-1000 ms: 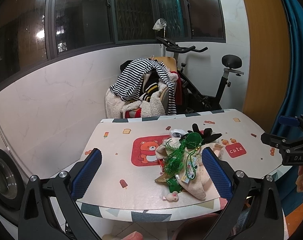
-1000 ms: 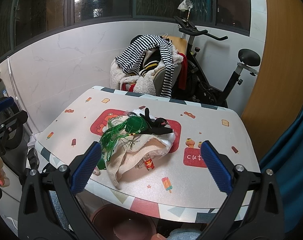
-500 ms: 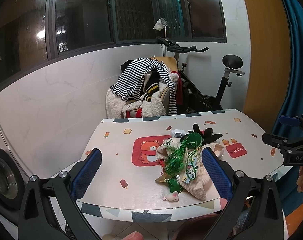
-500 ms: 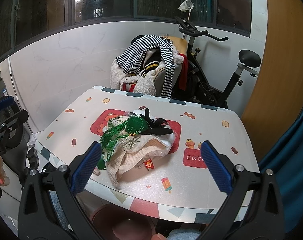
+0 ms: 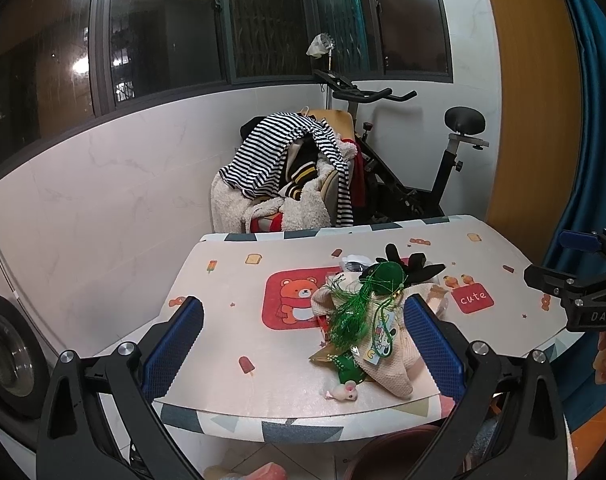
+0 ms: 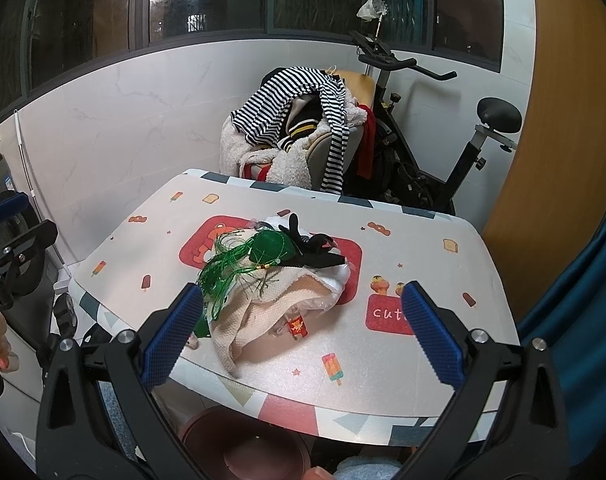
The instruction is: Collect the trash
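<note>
Both the left gripper [image 5: 303,344] and right gripper [image 6: 303,330] are held wide apart, empty; the tangled pile [image 6: 271,276] (at 12 o'clock) could be dragged whole if snagged.

Green tinsel [image 5: 353,312], beige cloth [image 6: 263,312], b/w striped shirt [image 5: 271,152]

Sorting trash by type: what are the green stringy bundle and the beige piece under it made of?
Green stringy bundle: looks like shiny metallic plastic tinsel; thin glinting strands fan out loosely. Beige piece: seems soft woven or knitted fabric, matte, with a waffle-like texture and limp folds. Neither gripper touches them, so this is by look only.
</note>
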A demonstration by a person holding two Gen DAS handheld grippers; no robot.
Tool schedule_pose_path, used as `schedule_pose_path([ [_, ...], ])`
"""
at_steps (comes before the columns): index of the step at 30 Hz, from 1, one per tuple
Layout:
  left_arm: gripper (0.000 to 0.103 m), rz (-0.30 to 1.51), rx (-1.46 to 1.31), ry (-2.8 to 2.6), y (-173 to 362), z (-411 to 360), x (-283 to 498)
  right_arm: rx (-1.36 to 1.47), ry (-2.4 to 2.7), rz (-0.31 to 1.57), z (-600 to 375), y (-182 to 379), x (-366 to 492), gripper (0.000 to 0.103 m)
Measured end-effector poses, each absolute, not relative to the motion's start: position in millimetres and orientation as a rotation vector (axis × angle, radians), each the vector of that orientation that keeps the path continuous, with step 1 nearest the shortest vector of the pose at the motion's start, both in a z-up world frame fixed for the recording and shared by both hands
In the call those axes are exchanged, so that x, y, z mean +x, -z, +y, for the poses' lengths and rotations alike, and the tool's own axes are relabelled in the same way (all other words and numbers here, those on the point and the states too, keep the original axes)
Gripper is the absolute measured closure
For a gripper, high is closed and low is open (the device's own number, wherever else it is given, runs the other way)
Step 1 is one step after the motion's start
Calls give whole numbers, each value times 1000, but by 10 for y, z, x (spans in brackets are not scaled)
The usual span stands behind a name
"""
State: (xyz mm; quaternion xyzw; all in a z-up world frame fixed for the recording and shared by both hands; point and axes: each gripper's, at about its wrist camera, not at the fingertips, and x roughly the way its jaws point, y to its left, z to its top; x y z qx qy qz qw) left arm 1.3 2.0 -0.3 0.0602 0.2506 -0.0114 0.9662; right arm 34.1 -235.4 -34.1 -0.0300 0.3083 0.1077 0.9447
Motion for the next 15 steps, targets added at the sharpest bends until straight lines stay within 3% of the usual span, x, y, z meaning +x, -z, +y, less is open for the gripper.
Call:
schedule_pose_path([
  [15, 5, 597, 55, 107, 297, 113, 224, -9, -242, 685, -2364, 624, 456, 5],
])
